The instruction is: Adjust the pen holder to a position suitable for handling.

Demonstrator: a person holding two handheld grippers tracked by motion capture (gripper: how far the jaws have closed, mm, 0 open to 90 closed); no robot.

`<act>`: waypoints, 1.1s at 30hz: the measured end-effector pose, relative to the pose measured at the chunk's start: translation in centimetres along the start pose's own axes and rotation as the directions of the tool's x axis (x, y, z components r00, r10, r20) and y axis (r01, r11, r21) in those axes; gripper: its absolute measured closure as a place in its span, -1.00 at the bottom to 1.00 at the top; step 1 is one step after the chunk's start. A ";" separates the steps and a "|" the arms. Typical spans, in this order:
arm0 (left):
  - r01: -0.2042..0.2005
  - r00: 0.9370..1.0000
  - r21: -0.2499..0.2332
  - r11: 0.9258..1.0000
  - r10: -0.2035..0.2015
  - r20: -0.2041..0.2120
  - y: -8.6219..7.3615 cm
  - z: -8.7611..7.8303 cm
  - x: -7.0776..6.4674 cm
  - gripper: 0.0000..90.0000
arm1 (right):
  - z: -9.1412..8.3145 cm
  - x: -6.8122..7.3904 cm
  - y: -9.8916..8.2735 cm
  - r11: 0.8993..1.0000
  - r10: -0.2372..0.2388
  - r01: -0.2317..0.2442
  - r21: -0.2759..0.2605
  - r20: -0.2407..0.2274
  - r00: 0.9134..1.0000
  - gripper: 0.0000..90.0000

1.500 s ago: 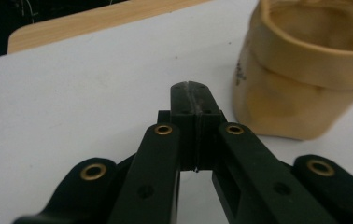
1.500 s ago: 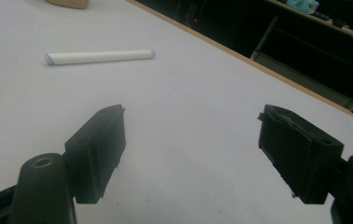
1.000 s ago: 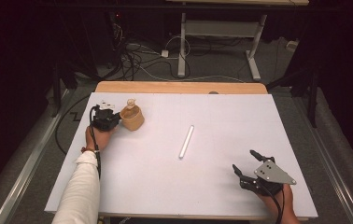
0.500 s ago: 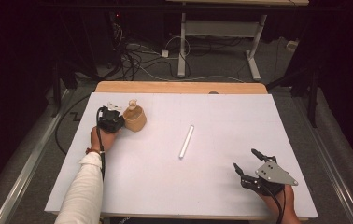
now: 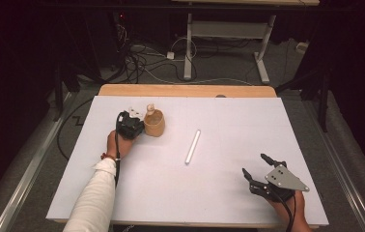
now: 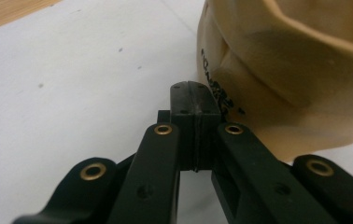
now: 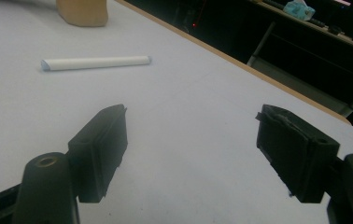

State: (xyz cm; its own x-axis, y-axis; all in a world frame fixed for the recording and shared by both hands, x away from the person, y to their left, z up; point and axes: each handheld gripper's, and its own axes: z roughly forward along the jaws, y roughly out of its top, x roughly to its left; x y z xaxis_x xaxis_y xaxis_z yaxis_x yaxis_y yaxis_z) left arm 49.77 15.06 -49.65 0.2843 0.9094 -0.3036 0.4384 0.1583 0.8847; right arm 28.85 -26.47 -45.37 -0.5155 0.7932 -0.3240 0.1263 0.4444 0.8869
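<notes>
black gripper [image 6: 194, 105], brass rivets; white sleeve [image 5: 93, 200]; red wristband [image 5: 107, 156]

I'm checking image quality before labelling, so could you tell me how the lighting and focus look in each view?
High view: the white table is evenly lit and sharp, the room behind falls into darkness. Left gripper view: the tan cup looms close and soft, while the shut jaws of the left gripper stay fairly crisp. Right gripper view: the right gripper and the white tube look slightly soft, with no harsh glare.
</notes>
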 end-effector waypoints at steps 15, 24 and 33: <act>-0.047 0.997 0.026 0.999 0.045 0.070 -0.8 1.2 -3.4 0.96 | -0.2 -0.4 -0.1 0.999 0.023 -0.023 -0.023 0.017 1.000 -0.39; -0.079 0.989 0.045 0.996 0.073 0.126 -1.5 1.3 -5.7 0.96 | -0.2 -0.4 -0.1 1.000 0.022 -0.022 -0.016 0.010 1.000 -0.40; -0.105 0.987 0.055 0.993 0.097 0.126 -2.0 1.3 -6.6 0.95 | -0.2 -0.4 -0.2 1.000 0.023 -0.023 -0.009 0.008 1.000 -0.40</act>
State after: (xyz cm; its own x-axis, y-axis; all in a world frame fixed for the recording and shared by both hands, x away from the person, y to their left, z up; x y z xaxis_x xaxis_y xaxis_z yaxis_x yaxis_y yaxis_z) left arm 48.17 8.23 -49.89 0.4308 0.8647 -0.2583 0.4525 0.0407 0.8908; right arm 28.90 -26.93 -45.34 -0.5056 0.8065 -0.3063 0.1305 0.4225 0.8969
